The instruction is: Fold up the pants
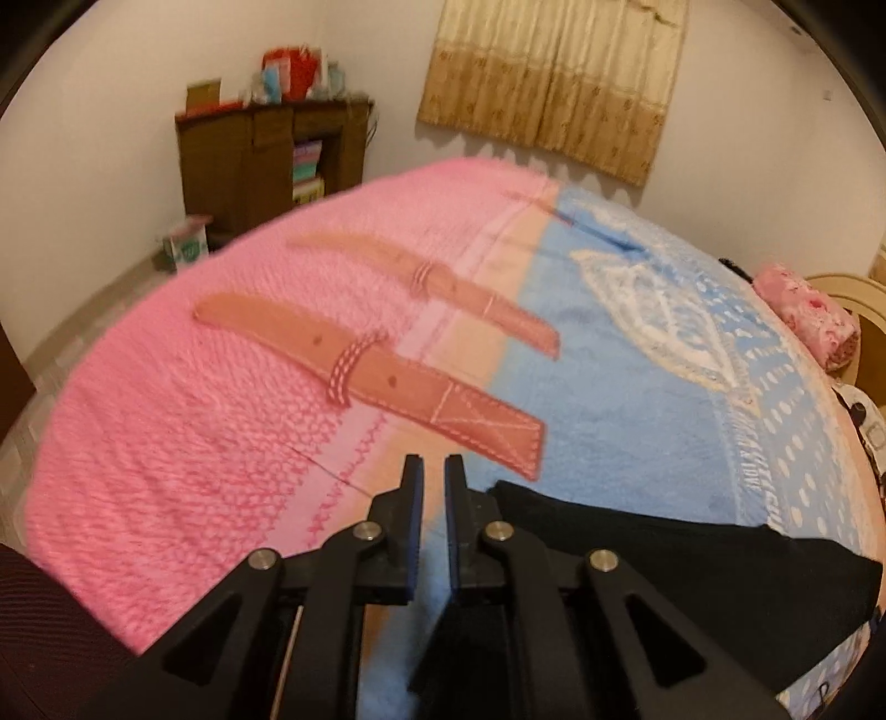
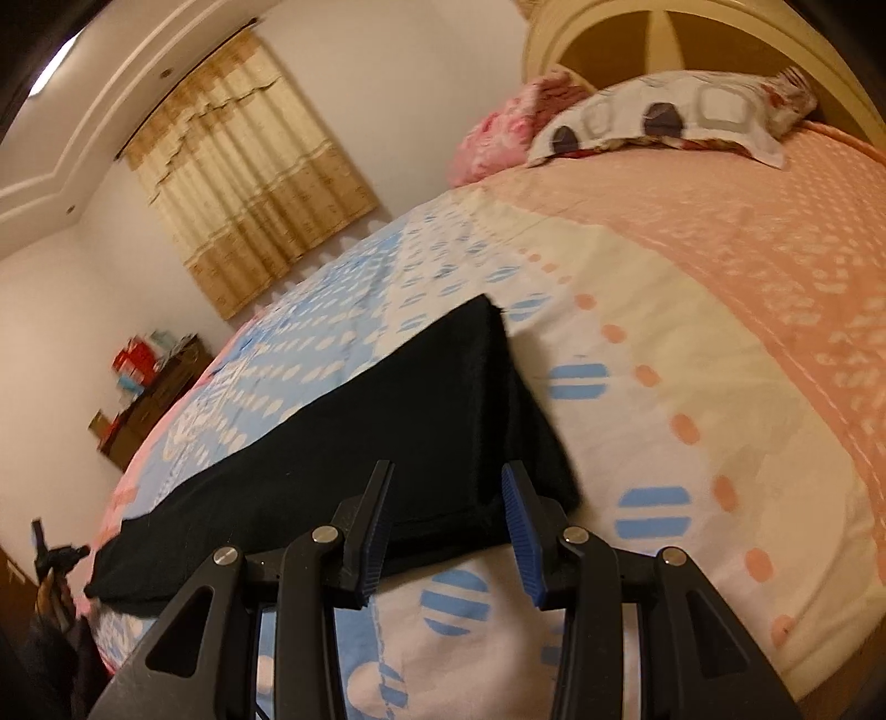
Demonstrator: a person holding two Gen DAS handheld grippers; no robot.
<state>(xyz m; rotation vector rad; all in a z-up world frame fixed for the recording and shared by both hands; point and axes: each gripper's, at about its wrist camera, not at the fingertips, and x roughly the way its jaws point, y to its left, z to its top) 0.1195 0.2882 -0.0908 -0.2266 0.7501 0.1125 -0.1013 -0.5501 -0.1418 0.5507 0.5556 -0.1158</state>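
Observation:
The black pants (image 2: pixel 387 421) lie flat and folded on the patterned bedspread (image 2: pixel 692 343), as a long dark strip with a folded corner at the right. In the left wrist view the pants (image 1: pixel 692 554) lie to the right of my left gripper. My left gripper (image 1: pixel 434 471) hovers above the bedspread (image 1: pixel 221 387) with its jaws nearly together and nothing between them. My right gripper (image 2: pixel 448 482) is open, its blue-padded fingers spread over the near edge of the pants and holding nothing.
A brown shelf unit (image 1: pixel 271 160) with boxes stands against the far wall. A tan curtain (image 1: pixel 554 83) hangs beside it. Pillows (image 2: pixel 664 116) and a pink rolled blanket (image 1: pixel 808 315) lie at the headboard (image 2: pixel 692 39) end.

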